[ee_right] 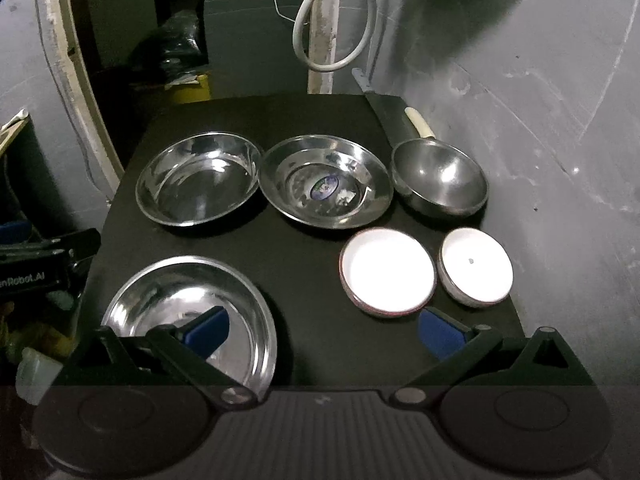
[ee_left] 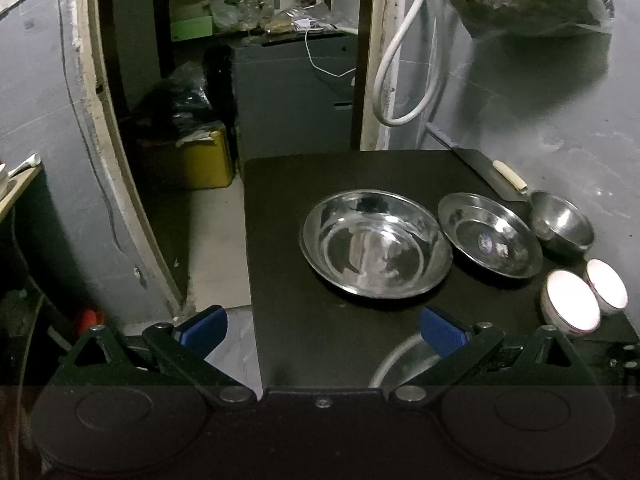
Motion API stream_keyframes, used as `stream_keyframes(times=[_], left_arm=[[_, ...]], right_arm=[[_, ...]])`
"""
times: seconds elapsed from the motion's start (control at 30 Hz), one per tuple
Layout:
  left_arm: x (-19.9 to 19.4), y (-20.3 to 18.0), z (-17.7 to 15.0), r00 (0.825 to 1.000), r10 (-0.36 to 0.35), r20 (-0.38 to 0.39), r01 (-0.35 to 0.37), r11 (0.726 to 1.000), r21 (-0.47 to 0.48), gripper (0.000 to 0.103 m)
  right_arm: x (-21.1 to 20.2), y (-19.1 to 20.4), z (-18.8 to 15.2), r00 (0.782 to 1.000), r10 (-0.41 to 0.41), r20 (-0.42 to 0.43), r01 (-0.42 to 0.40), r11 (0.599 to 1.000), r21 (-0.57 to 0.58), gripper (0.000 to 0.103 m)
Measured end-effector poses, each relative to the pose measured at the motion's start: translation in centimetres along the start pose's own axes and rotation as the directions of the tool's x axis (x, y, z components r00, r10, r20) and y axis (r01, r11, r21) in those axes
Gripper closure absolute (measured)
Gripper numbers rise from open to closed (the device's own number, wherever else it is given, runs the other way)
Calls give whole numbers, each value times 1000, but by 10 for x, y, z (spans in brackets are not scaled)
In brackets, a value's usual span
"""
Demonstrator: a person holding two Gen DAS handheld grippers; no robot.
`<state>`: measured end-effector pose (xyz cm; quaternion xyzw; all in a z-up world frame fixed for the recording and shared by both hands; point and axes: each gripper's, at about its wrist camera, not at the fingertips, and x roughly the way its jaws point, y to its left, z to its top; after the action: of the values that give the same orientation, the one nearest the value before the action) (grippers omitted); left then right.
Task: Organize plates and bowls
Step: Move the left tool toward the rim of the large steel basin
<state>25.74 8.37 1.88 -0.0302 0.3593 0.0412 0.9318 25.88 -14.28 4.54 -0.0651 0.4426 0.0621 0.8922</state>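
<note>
**Right wrist view: steel and ceramic, nothing gripped**

Right wrist view shows our right gripper [ee_right: 324, 332] spread wide and empty above the black table [ee_right: 304, 248], over the near steel plate [ee_right: 188, 304]. Our left gripper [ee_left: 324, 330] gapes empty too. We judge the steel plates light, stiff and slippery, best pinched at the rim; the white bowls [ee_right: 387, 271] look fragile.

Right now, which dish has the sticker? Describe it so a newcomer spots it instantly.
Find the black table against the grey wall. Three steel dishes sit in its back row; take the middle one, a shallow steel plate between the wide steel bowl and the small deep steel bowl. Only it has an oval blue sticker at its centre.
</note>
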Motion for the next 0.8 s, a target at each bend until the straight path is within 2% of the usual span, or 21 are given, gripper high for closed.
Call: stream_keyframes(times=[0.4,0.8], left_arm=[[40,12,30,1000,20,-20,-19,999,35,1],[72,24,47,998,42,-48,-41,999,24,1]], right_arm=[[30,18,22,1000,-5,9,5,1000,-16,0],[53,33,44,999,15,32,-14,999,-45,0]])
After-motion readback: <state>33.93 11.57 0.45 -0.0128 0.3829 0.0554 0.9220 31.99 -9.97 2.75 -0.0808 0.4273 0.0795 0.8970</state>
